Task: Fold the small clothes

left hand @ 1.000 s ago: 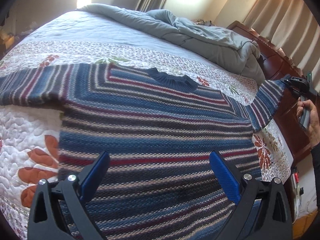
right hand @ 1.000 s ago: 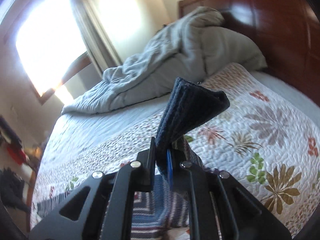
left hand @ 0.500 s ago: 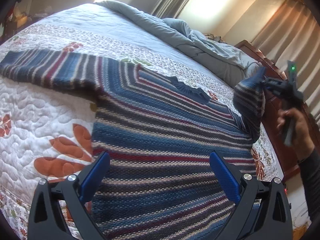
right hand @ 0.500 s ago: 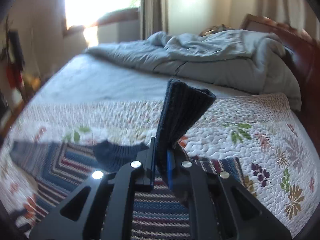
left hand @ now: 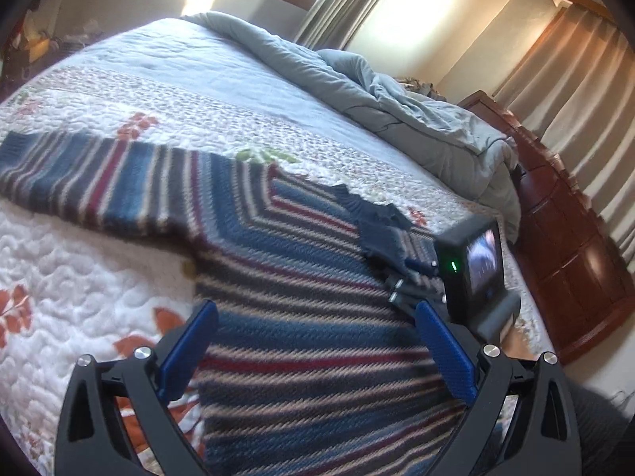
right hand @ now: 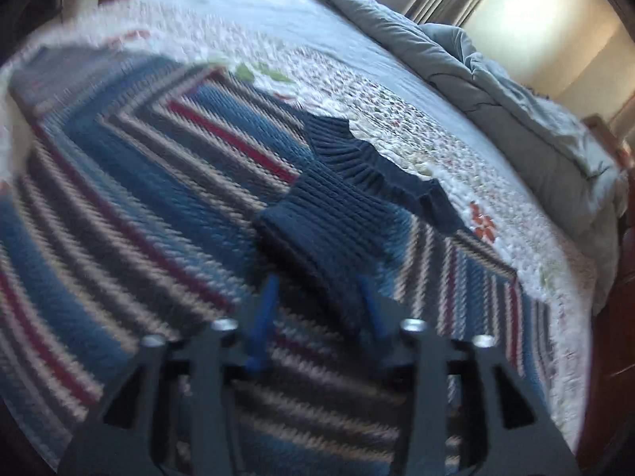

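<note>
A striped blue, red and grey knit sweater (left hand: 301, 277) lies flat on the quilted bed. Its left sleeve (left hand: 79, 182) stretches out to the left. Its right sleeve is folded over the chest, and the dark blue cuff (right hand: 329, 230) lies just below the collar (right hand: 369, 162). My right gripper (right hand: 321, 301) is open, its blue pads on either side of the cuff; it also shows in the left wrist view (left hand: 401, 273). My left gripper (left hand: 313, 341) is open and empty above the sweater's lower body.
The floral quilt (left hand: 79, 269) covers the bed. A rumpled grey duvet (left hand: 397, 115) lies at the far side. A dark wooden bed frame (left hand: 575, 238) runs along the right, with curtains behind it.
My right gripper carried the right sleeve cuff from the bed's right side over onto the sweater's chest and opened, letting it go. My left gripper stayed open over the lower body.
</note>
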`<move>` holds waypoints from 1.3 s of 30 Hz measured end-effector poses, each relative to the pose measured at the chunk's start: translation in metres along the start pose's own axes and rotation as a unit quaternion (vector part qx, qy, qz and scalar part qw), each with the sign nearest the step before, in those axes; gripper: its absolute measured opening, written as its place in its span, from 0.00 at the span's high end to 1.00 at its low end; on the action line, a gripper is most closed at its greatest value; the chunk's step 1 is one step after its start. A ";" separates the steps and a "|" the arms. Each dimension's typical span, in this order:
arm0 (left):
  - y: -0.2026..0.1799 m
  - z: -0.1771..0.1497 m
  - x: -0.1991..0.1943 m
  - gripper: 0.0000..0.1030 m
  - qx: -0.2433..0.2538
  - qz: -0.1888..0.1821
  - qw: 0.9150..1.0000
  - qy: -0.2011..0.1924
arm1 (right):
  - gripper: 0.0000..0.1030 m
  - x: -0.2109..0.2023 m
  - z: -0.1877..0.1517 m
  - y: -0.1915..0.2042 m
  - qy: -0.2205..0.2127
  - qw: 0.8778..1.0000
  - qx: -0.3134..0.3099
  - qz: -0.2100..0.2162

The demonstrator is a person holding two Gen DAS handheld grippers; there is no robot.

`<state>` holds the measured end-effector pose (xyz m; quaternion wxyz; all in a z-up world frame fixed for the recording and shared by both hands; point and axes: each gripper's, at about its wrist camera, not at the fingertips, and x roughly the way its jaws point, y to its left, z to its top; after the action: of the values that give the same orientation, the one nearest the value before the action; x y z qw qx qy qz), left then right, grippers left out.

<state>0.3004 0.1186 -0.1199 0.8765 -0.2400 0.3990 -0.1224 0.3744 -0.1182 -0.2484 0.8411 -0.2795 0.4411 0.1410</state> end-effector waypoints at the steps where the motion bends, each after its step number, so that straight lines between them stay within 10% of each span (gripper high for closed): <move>1: -0.003 0.006 0.006 0.04 -0.006 -0.010 1.000 0.003 | 0.35 -0.014 -0.005 -0.009 -0.019 0.999 0.034 0.036; 4: -0.016 0.028 0.042 0.04 -0.040 -0.063 0.997 0.033 | 0.31 -0.048 -0.042 -0.053 -0.066 0.972 0.190 0.121; 9: -0.036 0.047 0.147 0.04 -0.128 -0.150 0.971 0.136 | 0.40 -0.048 -0.131 -0.089 -0.081 0.867 0.417 0.260; 11: -0.037 0.045 0.181 0.04 -0.153 -0.141 0.965 0.159 | 0.40 -0.049 -0.147 -0.081 -0.091 0.847 0.439 0.285; 21: -0.054 0.038 0.246 0.15 -0.179 -0.095 0.968 0.145 | 0.38 -0.056 -0.139 -0.055 -0.107 0.848 0.396 0.335; 23: -0.054 0.041 0.249 0.64 -0.176 -0.077 0.970 0.148 | 0.37 -0.058 -0.138 -0.055 -0.110 0.846 0.397 0.338; 26: -0.055 0.044 0.253 0.90 -0.168 -0.060 0.972 0.153 | 0.36 -0.058 -0.139 -0.056 -0.111 0.842 0.402 0.341; 39: -0.054 0.090 0.218 0.92 -0.099 -0.044 0.988 0.109 | 0.35 -0.053 -0.138 -0.060 -0.110 0.840 0.405 0.344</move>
<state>0.5092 0.0134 -0.1805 0.7937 -0.3282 0.4909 -0.1462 0.2817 -0.2481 -0.2466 0.8195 0.2733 0.4313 0.2601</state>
